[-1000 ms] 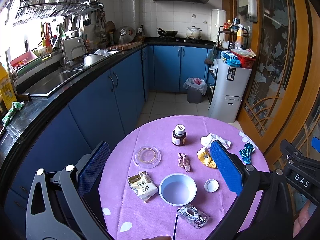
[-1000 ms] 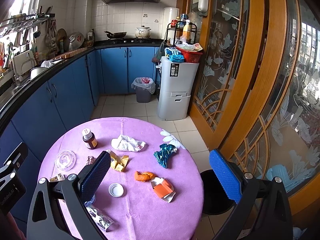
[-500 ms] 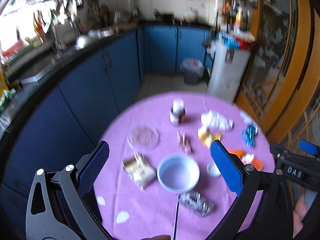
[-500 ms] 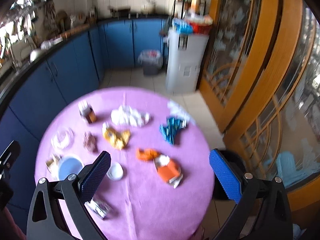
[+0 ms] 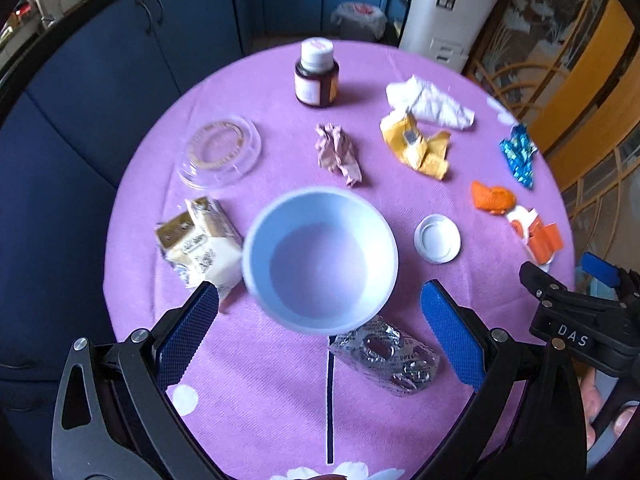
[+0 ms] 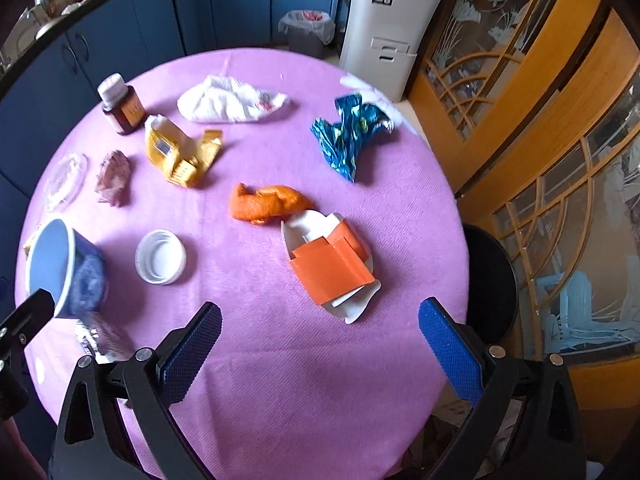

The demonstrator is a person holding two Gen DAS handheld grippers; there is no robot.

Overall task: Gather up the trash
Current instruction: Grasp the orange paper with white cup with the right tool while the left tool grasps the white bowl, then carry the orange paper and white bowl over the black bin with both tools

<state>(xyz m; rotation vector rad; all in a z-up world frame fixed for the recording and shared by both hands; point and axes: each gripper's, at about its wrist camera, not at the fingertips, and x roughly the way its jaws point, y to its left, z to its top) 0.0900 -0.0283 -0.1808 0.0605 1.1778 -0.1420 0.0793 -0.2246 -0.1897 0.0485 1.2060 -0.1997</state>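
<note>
Overhead, both claws — left claw (image 5: 320,340) and right claw (image 6: 320,350) — released, empty above littered table (image 6: 280,360).

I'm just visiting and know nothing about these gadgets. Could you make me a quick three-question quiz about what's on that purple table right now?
1. True or false: the left gripper is clamped on the blue bowl.
2. What lies touching the orange carton: (a) the brown bottle, (b) the orange peel, (c) the blue foil wrapper?
3. What small round white thing sits beside the bowl, on the side towards the carton?

Key
1. False: both grippers are open and hold nothing.
2. b
3. The white cap, lying open side up.
</note>
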